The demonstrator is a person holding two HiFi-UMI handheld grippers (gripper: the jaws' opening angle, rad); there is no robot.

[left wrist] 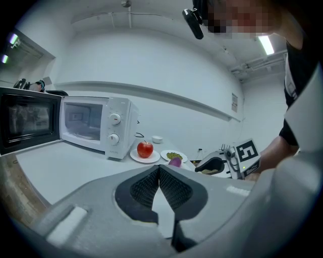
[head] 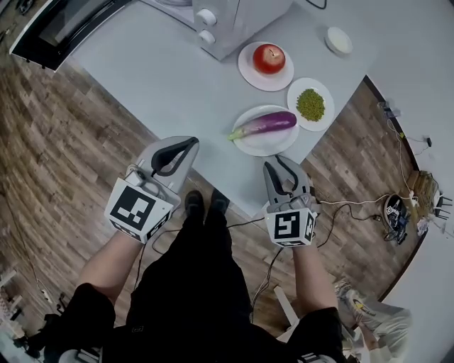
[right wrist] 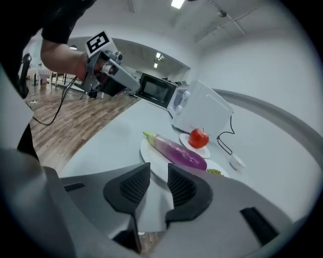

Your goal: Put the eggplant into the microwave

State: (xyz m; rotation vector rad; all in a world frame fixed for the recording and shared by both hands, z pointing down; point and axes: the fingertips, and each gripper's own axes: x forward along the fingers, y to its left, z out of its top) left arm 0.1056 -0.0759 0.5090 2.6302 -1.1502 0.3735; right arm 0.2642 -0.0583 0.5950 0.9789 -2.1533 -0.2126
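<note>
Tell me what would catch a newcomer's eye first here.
The purple eggplant lies on a white plate near the edge of the table, just ahead of the right claw. Behind it a red apple sits beside the white microwave, whose door stands open to the left.

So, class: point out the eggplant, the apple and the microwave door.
eggplant (head: 266, 124), head view, middle of its purple body.
apple (head: 269, 58), head view, its red top.
microwave door (left wrist: 28, 120), left gripper view, its dark glass.
</note>
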